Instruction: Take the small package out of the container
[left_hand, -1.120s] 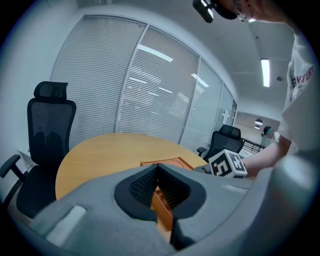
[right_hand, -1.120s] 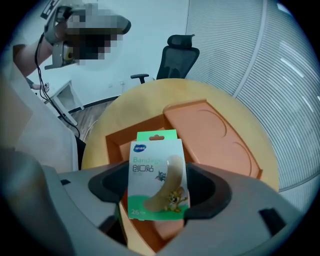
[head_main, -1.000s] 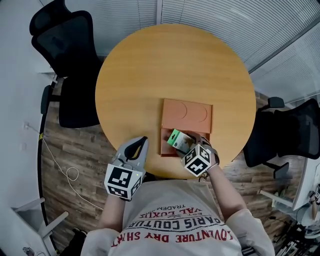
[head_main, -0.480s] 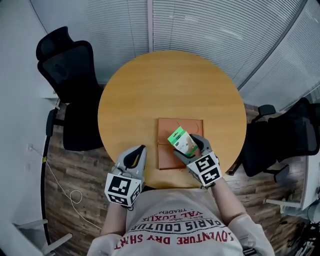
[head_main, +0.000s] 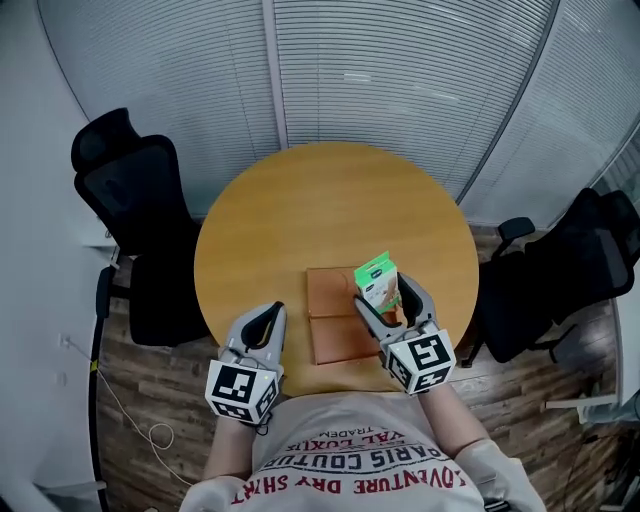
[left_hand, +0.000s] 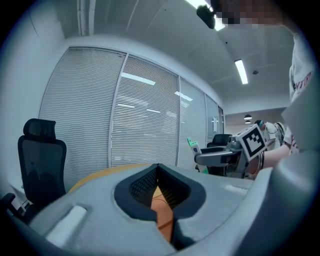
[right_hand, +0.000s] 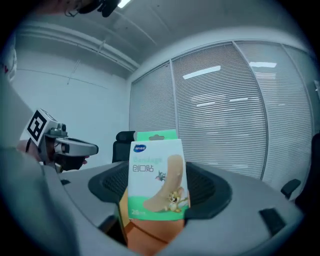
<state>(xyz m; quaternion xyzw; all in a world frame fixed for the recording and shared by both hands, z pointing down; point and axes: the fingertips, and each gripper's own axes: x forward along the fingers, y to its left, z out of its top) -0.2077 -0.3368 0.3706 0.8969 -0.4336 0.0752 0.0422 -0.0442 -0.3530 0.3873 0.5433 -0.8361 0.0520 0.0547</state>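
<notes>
My right gripper (head_main: 386, 300) is shut on the small package (head_main: 377, 283), a green and white plaster box, and holds it upright above the right side of the orange container (head_main: 328, 322). In the right gripper view the package (right_hand: 157, 176) stands between the jaws, with the orange container (right_hand: 148, 234) below it. The left gripper (head_main: 273, 310) is shut and empty, hovering at the container's left edge near the front of the table. Its jaws (left_hand: 158, 168) meet at the tip, and orange shows through the gap below. The package (left_hand: 193, 145) appears far right in that view.
The round wooden table (head_main: 300, 220) carries only the container. Black office chairs stand at the left (head_main: 128, 175) and at the right (head_main: 585, 255). Window blinds (head_main: 400, 90) run behind the table. The person's torso fills the bottom edge.
The right gripper has lifted the package higher off the container and turned it upright. The head camera has tilted up and back. The left gripper has stayed shut in place.
</notes>
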